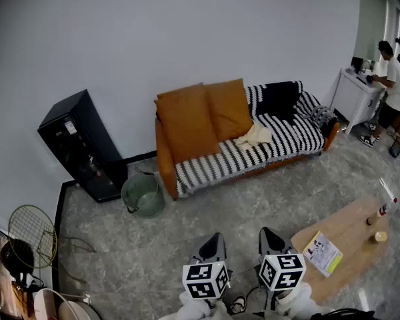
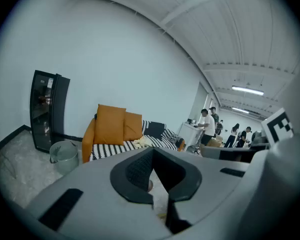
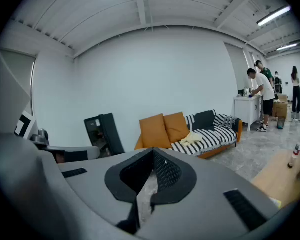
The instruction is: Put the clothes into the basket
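Note:
A cream garment (image 1: 255, 136) lies crumpled on the striped seat of the orange sofa (image 1: 165, 162); it also shows in the left gripper view (image 2: 141, 142) and the right gripper view (image 3: 191, 138). A grey-green basket (image 1: 143, 195) stands on the floor by the sofa's left end, and also shows as the basket (image 2: 63, 155) in the left gripper view. My left gripper (image 1: 213, 239) and right gripper (image 1: 267, 233) hang side by side low in the head view, well short of the sofa. Both point toward it. Each gripper's jaws meet at the tips, left (image 2: 152, 150) and right (image 3: 152, 151), with nothing between them.
A black cabinet (image 1: 83, 145) stands left of the basket against the wall. A low wooden table (image 1: 350, 240) at the right carries a booklet (image 1: 322, 253) and bottles (image 1: 385, 209). People stand at a white counter (image 1: 355, 97) far right. A round fan (image 1: 31, 236) sits far left.

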Tool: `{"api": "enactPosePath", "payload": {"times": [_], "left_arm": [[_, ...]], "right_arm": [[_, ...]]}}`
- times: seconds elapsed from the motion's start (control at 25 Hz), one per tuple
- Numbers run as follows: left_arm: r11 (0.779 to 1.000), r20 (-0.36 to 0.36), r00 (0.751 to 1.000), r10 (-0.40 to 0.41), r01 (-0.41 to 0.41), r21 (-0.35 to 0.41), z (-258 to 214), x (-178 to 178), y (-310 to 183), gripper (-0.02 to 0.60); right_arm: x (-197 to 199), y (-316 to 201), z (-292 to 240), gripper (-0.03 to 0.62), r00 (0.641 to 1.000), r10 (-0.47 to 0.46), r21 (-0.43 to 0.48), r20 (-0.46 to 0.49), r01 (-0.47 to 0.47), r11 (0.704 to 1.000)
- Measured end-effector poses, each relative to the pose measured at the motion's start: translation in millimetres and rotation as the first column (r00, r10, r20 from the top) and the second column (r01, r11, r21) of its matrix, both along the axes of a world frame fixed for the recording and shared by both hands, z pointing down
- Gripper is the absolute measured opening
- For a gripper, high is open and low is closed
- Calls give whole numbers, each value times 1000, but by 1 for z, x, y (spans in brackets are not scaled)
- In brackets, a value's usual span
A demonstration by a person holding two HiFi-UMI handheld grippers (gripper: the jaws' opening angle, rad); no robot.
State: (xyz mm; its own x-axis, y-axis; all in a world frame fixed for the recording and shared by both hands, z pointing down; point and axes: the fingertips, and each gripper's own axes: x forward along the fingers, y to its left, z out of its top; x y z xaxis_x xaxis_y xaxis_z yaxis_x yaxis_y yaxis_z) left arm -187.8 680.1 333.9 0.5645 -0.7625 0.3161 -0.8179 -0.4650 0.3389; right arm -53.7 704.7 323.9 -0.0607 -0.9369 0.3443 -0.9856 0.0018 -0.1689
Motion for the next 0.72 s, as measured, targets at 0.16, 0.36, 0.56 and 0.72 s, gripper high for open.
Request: {"api": "enactPosePath", "payload": {"times": [0.16,0.36,0.56,0.72], "left_arm": [[1000,2,1000,5,-5,-4,0,-4,0,2],[1000,-3,1000,12,-12,-2,2,-10,-9,2],[1000,-10,1000,22,-22,2,3,-22,-21,3],[1000,-16,1000,25,-25,6,8,-34,-34,2]], "right_arm": [[-4,0,-3,23,1000,0,-1,-10,0,1000],[-9,-7,-2,23,1000,10,-1,-24,-10,1000],[-18,-19,-5,25,1000,26,15,11,-26,1000],[-26,-26,-1,25,999,45,16,1,-45,999]]}}
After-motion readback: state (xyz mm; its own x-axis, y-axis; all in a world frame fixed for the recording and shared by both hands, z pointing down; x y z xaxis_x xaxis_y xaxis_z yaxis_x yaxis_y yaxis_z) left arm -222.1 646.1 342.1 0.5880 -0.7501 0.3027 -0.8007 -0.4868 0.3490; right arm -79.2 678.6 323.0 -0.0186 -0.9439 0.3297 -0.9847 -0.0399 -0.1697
